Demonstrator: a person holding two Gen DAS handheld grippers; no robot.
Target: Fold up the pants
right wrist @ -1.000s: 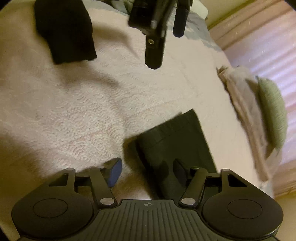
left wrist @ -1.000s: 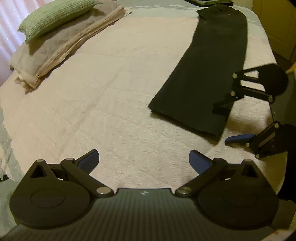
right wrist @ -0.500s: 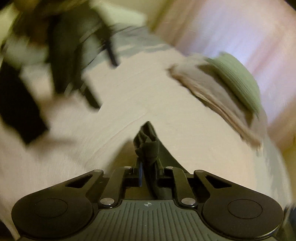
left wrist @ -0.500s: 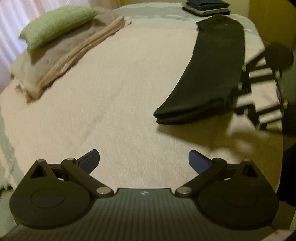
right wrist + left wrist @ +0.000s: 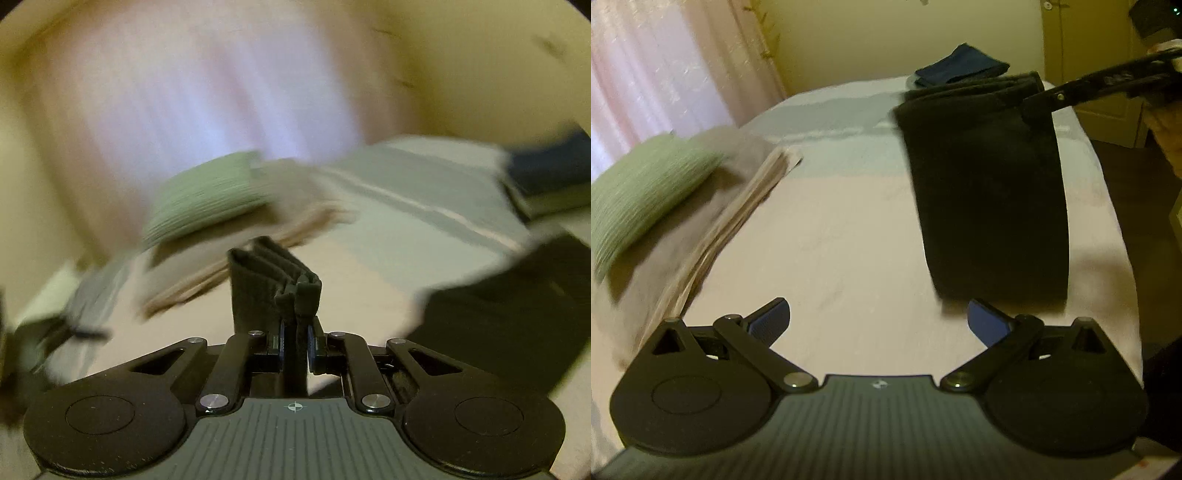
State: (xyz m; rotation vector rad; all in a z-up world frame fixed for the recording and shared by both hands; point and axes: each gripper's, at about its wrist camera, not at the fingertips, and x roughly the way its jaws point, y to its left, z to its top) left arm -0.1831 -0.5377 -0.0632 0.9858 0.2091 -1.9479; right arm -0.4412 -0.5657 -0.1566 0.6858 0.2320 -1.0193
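The black pants [image 5: 990, 192] lie on the pale pink bedspread [image 5: 831, 240], doubled over lengthwise with their near fold just beyond my left gripper [image 5: 877, 319]. That gripper is open and holds nothing, low over the bed. My right gripper [image 5: 295, 332] is shut on the bunched hem ends of the pants [image 5: 273, 284], which stick up between its fingers. From the left wrist view the right gripper [image 5: 1034, 109] reaches in from the upper right and holds the hems over the far end of the pants. More of the pants [image 5: 509, 317] shows blurred at the right.
A grey and beige pillow stack [image 5: 713, 206] with a green cushion [image 5: 642, 184] on it lies at the left of the bed. A folded dark blue garment [image 5: 960, 68] rests at the far edge. Curtains [image 5: 657, 62] hang behind, a yellow cabinet door [image 5: 1089, 55] stands at the right.
My right gripper closed on the pant hems, lifted them and carried them over toward the far end, folding the pants in half. The left gripper stayed open and tilted up.
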